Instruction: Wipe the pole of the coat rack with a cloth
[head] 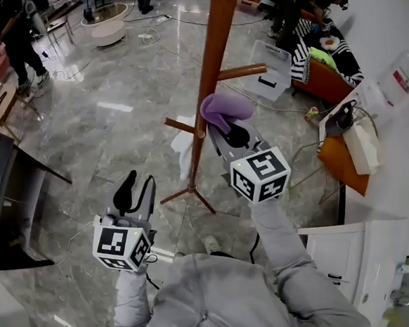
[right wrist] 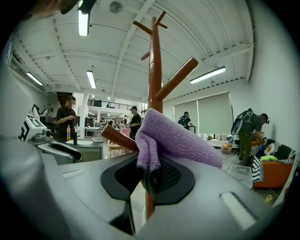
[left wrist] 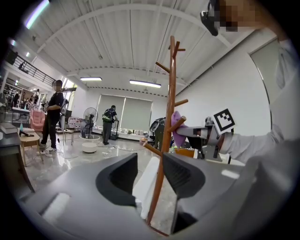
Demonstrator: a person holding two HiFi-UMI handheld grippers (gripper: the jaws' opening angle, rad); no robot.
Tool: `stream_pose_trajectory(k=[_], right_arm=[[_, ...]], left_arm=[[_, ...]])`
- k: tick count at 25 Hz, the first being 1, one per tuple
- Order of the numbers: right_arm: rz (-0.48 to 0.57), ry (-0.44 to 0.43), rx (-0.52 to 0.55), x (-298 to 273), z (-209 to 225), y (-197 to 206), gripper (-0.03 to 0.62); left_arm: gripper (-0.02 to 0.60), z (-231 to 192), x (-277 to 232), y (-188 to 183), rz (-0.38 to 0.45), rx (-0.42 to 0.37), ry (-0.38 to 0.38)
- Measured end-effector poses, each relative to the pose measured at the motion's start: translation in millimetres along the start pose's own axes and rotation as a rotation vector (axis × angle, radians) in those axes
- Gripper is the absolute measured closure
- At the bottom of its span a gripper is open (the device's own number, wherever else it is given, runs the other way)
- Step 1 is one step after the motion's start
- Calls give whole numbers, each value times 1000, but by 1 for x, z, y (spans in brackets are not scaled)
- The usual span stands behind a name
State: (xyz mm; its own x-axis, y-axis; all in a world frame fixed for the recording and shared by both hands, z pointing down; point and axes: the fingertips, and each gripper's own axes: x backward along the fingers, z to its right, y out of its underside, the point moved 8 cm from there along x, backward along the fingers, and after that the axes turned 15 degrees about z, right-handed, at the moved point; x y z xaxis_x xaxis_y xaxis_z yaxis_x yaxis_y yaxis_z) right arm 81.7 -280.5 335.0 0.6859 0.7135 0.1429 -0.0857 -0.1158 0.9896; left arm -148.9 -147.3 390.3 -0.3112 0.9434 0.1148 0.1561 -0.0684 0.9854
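Cloth [right wrist: 174, 137], purple & folded, is pinched in my right hand-held gripper [right wrist: 151, 174]: jaws clamped on 1 hanging fold, the rest bunched over the top. My left hand-held gripper [left wrist: 150, 174] is spread wide w/ nothing in it; the rack only shows thru the gap, further off. In head view the left one hangs low at my left side, forearm down, well apart from the wiping spot. My right arm is stretched fwd, sleeve [head: 280, 231] out, aiming at the pole [head: 209, 67] approx mid-height. The cloth looks pressed to the pole's right side, right by the short peg [head: 182, 126] and below the longer peg [head: 242, 71].

Step in hand, as I judge it, is the wipe itself. To do it well:
- Put the cloth's fat part flat on the wood, not the jaw tips.
- Run along the pole's lean, not straight up.
- Work round the pegs, else the cloth snags & pulls out.
- Push gently, since the rack looks light on its thin feet [head: 204, 200] and may tip; the left one could steady it.

Beyond are the marble floor [head: 109, 110] and ppl [head: 18, 40] standing far off.
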Motion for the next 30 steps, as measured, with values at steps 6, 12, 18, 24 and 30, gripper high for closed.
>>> stream_pose_trajectory(k=[6, 12, 18, 24, 30], right_arm=[[-69, 56, -17, 14, 8, 24, 539], [-59, 125, 32, 53, 16, 3, 539], [160, 45, 138, 88, -1, -112, 539], [241, -95, 125, 82, -4, -180, 539], [47, -39, 115, 30, 17, -169, 539]], left_arm=[[409, 0, -3, 4, -13, 5, 10], [409, 3, -7, 5, -10, 13, 29], [408, 8, -11, 8, 1, 25, 46], [408, 6, -7, 6, 22, 35, 42], [409, 0, -1, 4, 44, 40, 29]])
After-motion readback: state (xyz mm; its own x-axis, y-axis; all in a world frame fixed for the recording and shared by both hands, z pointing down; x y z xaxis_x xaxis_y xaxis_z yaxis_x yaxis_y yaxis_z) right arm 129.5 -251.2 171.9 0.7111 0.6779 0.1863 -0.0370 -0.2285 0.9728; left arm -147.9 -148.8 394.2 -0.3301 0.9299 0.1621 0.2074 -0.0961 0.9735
